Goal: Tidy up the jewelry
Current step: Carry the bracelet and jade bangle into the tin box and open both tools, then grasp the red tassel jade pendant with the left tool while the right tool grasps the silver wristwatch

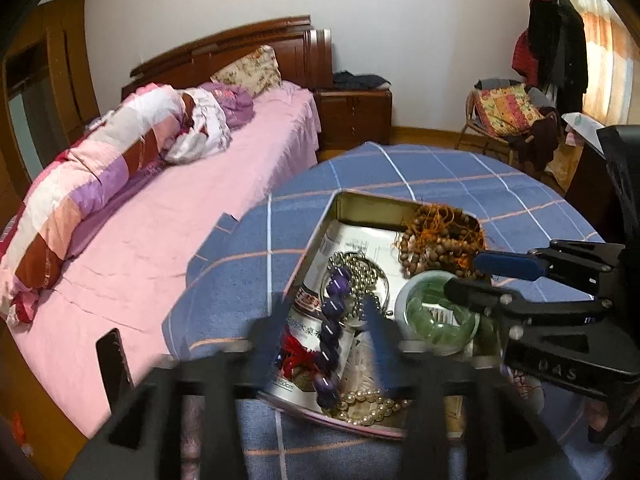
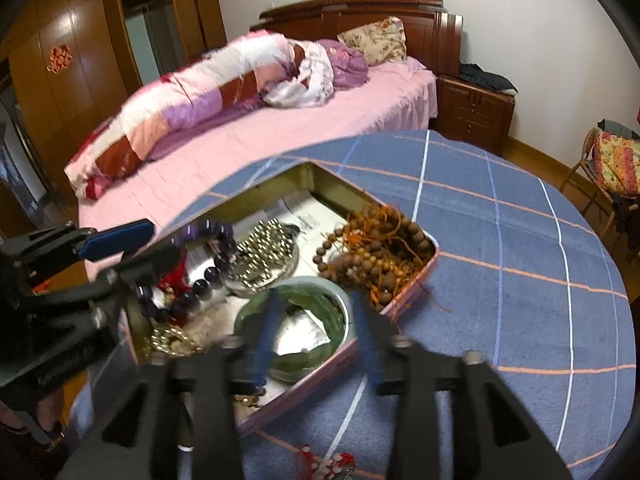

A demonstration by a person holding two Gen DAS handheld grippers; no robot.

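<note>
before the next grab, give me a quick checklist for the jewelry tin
1. Left gripper open: ok, jaws apart over the purple bead bracelet, pads not pressing it.
2. Right gripper open: ok, fingers straddle the near rim of the green jade bangle.
3. Bangle gripped: not ok, not clamped yet.
4. Metal tin flat on the blue checked cloth: ok.
5. Wooden bead strands fully inside the tin: not ok, they spill over its rim.
6. Bracelet free of the silver bead chain: cannot tell.

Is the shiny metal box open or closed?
Open. The rectangular metal tin has no lid on it, so the brown wooden bead strands, purple bead bracelet and green jade bangle inside all show.
</note>
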